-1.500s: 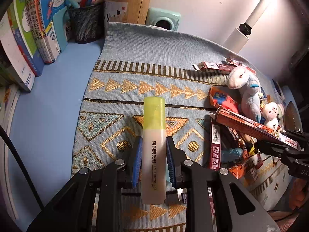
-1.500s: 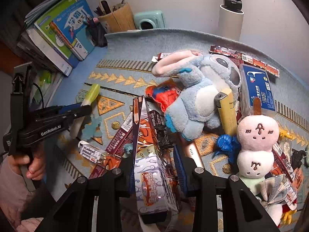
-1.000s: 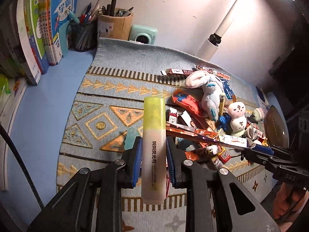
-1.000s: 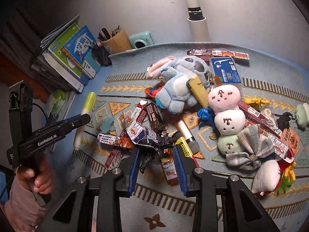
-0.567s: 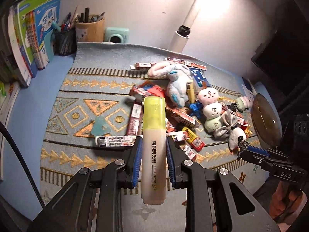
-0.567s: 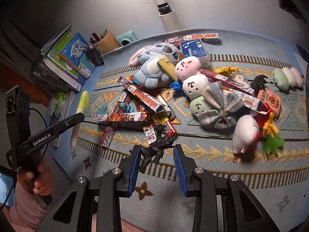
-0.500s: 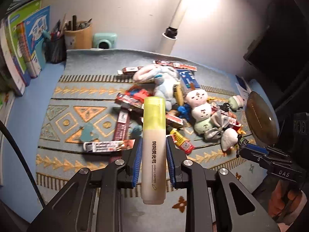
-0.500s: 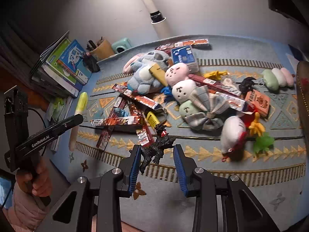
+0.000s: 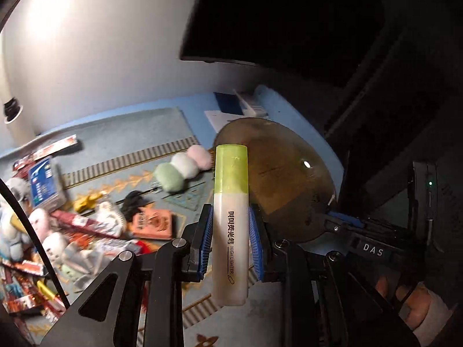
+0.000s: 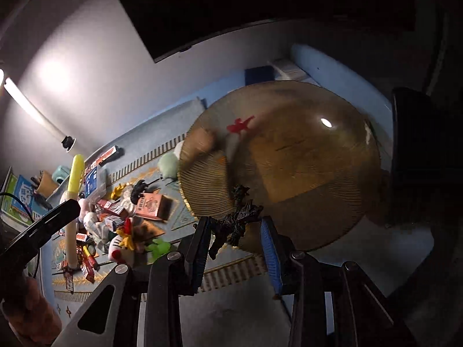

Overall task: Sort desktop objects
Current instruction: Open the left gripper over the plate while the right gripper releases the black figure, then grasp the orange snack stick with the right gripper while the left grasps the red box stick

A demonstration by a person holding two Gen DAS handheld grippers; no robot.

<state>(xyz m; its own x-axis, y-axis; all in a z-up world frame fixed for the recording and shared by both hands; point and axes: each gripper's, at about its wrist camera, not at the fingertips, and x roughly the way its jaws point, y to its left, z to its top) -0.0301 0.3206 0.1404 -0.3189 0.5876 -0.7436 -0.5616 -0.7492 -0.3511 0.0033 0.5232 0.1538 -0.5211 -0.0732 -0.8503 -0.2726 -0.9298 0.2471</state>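
Note:
My left gripper (image 9: 230, 217) is shut on a yellow-capped highlighter (image 9: 231, 231), which stands upright between the blue pads in the left wrist view. Its cap overlaps the left rim of a round brown plate (image 9: 283, 173). My right gripper (image 10: 235, 225) is shut on a small black figure (image 10: 237, 219), held just over the plate's near rim (image 10: 303, 159). A small red figure (image 10: 240, 125) lies on the plate. In the right wrist view the left gripper (image 10: 58, 217) shows at the left with the highlighter (image 10: 75, 179). The right gripper's body (image 9: 373, 250) lies at the right of the left wrist view.
A patterned mat (image 9: 139, 133) carries a heap of plush toys, snack packets and an orange packet (image 9: 153, 224). A three-ball plush (image 9: 179, 170) lies beside the plate. A blue box (image 9: 43, 185) sits at the left, a dark screen (image 9: 275, 14) behind, papers (image 9: 240, 107) beyond the plate.
Both grippers have swung right, away from the clutter and the books, over to the brown plate. Each still carries its object: highlighter on the left, black figure on the right.

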